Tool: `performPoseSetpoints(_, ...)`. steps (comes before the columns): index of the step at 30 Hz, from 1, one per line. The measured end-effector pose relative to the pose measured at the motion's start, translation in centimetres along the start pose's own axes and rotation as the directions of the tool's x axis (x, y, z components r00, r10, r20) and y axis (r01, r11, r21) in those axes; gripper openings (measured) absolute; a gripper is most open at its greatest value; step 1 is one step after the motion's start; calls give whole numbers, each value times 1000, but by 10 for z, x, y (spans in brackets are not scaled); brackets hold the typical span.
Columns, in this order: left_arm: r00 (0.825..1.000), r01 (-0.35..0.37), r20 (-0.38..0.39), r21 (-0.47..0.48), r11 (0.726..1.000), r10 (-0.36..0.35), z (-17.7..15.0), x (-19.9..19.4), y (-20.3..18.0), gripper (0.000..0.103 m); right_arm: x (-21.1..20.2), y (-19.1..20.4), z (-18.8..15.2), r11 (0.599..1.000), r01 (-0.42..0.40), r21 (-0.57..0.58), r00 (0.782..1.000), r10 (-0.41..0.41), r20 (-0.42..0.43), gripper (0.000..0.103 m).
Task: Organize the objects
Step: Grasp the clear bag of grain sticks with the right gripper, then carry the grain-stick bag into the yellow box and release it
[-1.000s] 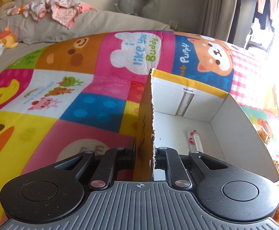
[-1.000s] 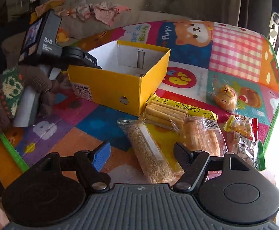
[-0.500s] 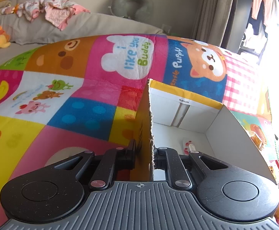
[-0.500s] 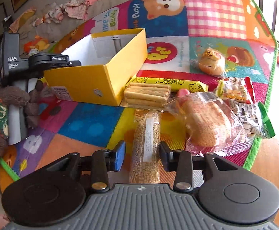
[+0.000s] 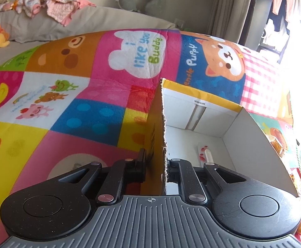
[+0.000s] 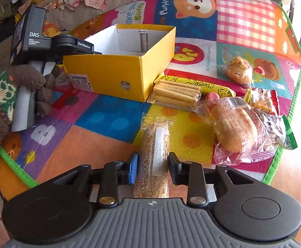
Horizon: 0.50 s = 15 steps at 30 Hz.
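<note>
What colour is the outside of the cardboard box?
Yellow outside, white inside; the cardboard box shows best in the right wrist view.

The box (image 6: 117, 76) is set on the mat (image 6: 109, 124); snack packets (image 6: 229, 128) are spread to its right.

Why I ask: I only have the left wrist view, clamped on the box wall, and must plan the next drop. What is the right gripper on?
Observer: The right gripper is closing its jaws on a clear grain packet that lies between them on the mat.
Operator: Where is that from the box?
Observer: In front of the yellow box, apart from its side with the round hole.
Operator: Any other snacks outside?
Observer: Yes: breadsticks beside the box corner, a bagged bread roll and a wrapped bun.
</note>
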<state>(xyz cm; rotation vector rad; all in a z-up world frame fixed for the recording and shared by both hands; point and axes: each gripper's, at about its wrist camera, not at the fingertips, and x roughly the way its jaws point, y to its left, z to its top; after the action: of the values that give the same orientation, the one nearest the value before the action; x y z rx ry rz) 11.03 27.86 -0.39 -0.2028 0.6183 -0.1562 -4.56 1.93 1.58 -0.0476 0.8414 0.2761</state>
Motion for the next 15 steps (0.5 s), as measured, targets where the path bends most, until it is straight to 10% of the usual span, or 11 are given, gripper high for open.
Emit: performPoseSetpoints(15, 982, -73, -172, 34, 997, 78, 15, 6, -10, 11, -110, 20, 65, 993, -111, -34, 940, 116, 321, 30)
